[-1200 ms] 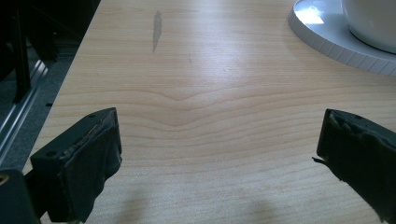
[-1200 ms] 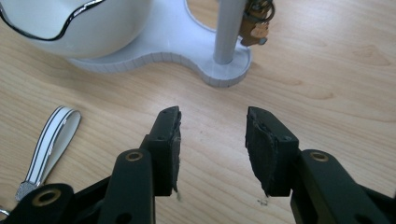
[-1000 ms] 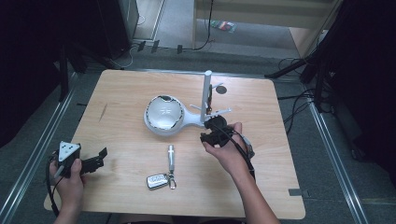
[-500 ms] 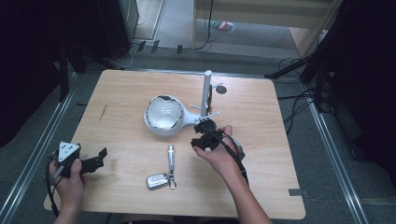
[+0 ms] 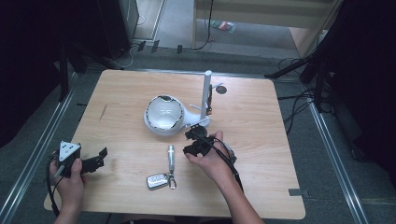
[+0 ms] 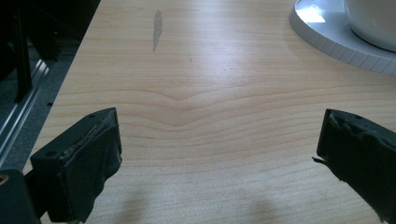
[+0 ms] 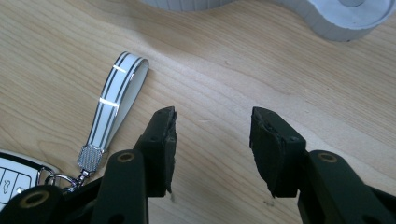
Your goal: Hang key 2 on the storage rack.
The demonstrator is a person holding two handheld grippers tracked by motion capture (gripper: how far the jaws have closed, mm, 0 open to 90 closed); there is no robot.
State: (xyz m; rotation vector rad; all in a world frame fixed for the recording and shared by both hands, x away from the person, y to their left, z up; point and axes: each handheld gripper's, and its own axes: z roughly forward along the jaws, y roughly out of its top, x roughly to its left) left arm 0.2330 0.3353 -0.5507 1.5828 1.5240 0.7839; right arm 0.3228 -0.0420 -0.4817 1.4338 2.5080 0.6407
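Observation:
A car key fob (image 5: 158, 180) with a silver striped strap (image 5: 171, 156) lies flat near the table's front middle. My right gripper (image 5: 188, 142) sits just right of the strap, low over the wood, open with nothing between its fingers. In the right gripper view the strap (image 7: 116, 98) lies left of the gripper (image 7: 212, 121), and the fob (image 7: 14, 179) is at the bottom left corner. My left gripper (image 5: 100, 159) rests at the front left, open wide over bare wood (image 6: 219, 140). A white bowl (image 5: 163, 113) sits on a white stand with an upright pole (image 5: 206, 95).
The stand's base (image 7: 345, 18) lies just beyond the right gripper. Its rim (image 6: 336, 37) shows far right ahead of the left gripper. A small dark disc (image 5: 221, 89) lies behind the pole. The wooden table (image 5: 261, 154) ends in a metal rail on the left.
The right hand has moved left and down, from the foot of the pole to beside the key strap. The left hand has stayed where it was.

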